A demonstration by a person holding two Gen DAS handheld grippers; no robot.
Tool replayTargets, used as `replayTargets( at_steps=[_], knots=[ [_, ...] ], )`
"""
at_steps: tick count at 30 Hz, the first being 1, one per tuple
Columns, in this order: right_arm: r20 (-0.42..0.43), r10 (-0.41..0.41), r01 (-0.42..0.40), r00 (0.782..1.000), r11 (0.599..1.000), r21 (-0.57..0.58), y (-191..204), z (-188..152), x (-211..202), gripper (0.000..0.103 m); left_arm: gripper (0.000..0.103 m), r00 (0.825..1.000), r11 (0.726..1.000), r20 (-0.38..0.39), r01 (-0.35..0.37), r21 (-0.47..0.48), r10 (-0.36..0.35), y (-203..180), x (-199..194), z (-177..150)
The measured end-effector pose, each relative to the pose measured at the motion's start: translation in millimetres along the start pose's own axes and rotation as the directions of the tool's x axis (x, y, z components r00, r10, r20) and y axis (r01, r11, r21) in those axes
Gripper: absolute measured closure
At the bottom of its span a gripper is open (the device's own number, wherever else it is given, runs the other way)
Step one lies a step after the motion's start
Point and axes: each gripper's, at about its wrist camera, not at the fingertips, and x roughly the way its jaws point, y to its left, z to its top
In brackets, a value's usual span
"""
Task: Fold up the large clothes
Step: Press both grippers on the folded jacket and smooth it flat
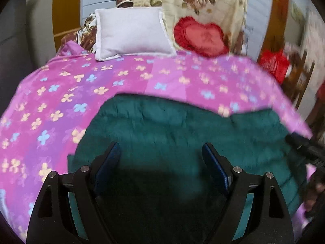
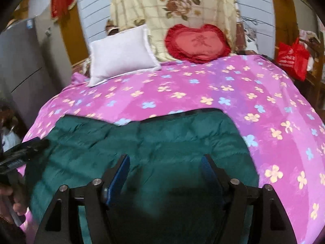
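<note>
Your left gripper (image 1: 160, 152) is sitting at the bottom centre of the left wrist view, jaws standing wide apart with nothing between the blue pads (image 1: 110, 162); they are hovering over the dark green quilted garment (image 1: 182, 126), which is lying spread across the lower middle of the frame. Your right gripper (image 2: 165, 166) is showing the same way at the bottom centre of the right wrist view, jaws parted and empty above the same green cloth. You are seeing each tool from the other camera too: the right gripper is poking in at the right edge of the left view, the left one at the left edge of the right view, with your fingers (image 2: 12, 201) wrapped around its handle.

Beyond the garment, the pink flowered bedsheet (image 2: 203, 85) is covering the bed through the middle of both frames. Further up, a white pillow (image 2: 119, 55) is resting left of centre, and a red heart-shaped cushion (image 2: 198, 42) is leaning right of centre against a cream floral blanket (image 2: 162, 4). A red bag (image 2: 292, 59) is hanging at the upper right.
</note>
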Motion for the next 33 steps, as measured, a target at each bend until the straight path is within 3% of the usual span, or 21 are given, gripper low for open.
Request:
replayTargets(
  at_steps=[1, 3, 6, 11, 17, 19, 21, 24, 26, 29, 33],
  knots=[
    [-0.023, 0.0, -0.001, 1.0, 1.0, -0.025, 4.8, -4.2, 3.9, 0.015, 0.02, 0.999, 0.999, -0.031, -0.021, 0.027, 0.022, -4.9, 8.5, -6.5],
    [-0.093, -0.035, 0.025, 0.995, 0.994, -0.111, 14.3, -16.4, 22.8, 0.012, 0.017, 0.998, 0.998, -0.039, -0.043, 0.054, 0.045, -9.3, 18.9, -14.6],
    [-0.079, -0.026, 0.019, 0.996, 0.995, -0.096, 10.2, -21.8, 23.3, 0.011, 0.015, 0.998, 1.0, -0.05, -0.029, 0.007, 0.03, -2.3, 20.5, -15.1],
    [-0.054, -0.014, 0.01, 0.998, 0.997, -0.082, 4.1, -29.9, 6.7, 0.011, 0.015, 1.0, 0.999, -0.027, 0.003, 0.033, -0.002, 1.0, 9.6, -26.8],
    [0.045, -0.045, 0.047, 0.998, 0.998, -0.037, -19.0, -28.3, -27.8, 0.011, 0.015, 0.997, 0.997, 0.007, 0.082, 0.001, -0.082, 32.2, -21.5, -36.0],
    [0.023, -0.004, 0.005, 1.0, 1.0, -0.021, -29.5, -28.7, -22.4, 0.011, 0.015, 0.994, 0.992, 0.002, 0.113, -0.051, -0.113, 43.2, -17.7, -35.9],
    [0.008, -0.016, 0.016, 1.0, 1.0, -0.025, -33.8, -30.1, -17.2, 0.011, 0.015, 0.992, 0.989, 0.005, 0.128, -0.077, -0.128, 45.0, -16.4, -34.9],
    [0.008, -0.01, 0.01, 1.0, 1.0, -0.019, -33.1, -28.4, -18.5, 0.011, 0.015, 0.994, 0.993, -0.007, 0.105, -0.061, -0.106, 33.7, -16.1, -33.8],
    [0.016, 0.043, -0.043, 0.999, 0.999, -0.004, -27.8, -26.9, -22.7, 0.011, 0.014, 0.994, 0.993, -0.016, 0.111, -0.032, -0.111, 21.1, -17.3, -34.6],
    [-0.036, 0.01, -0.012, 0.999, 0.998, -0.064, -10.3, -32.9, -11.8, 0.0, 0.01, 1.0, 0.999, -0.024, 0.0, 0.04, 0.0, -2.6, -11.4, -42.5],
    [-0.065, -0.041, 0.033, 0.997, 0.992, -0.12, -1.9, -41.9, -1.4, 0.0, 0.008, 0.996, 0.995, -0.015, -0.089, 0.041, 0.09, -13.4, -6.4, -46.2]
  ],
)
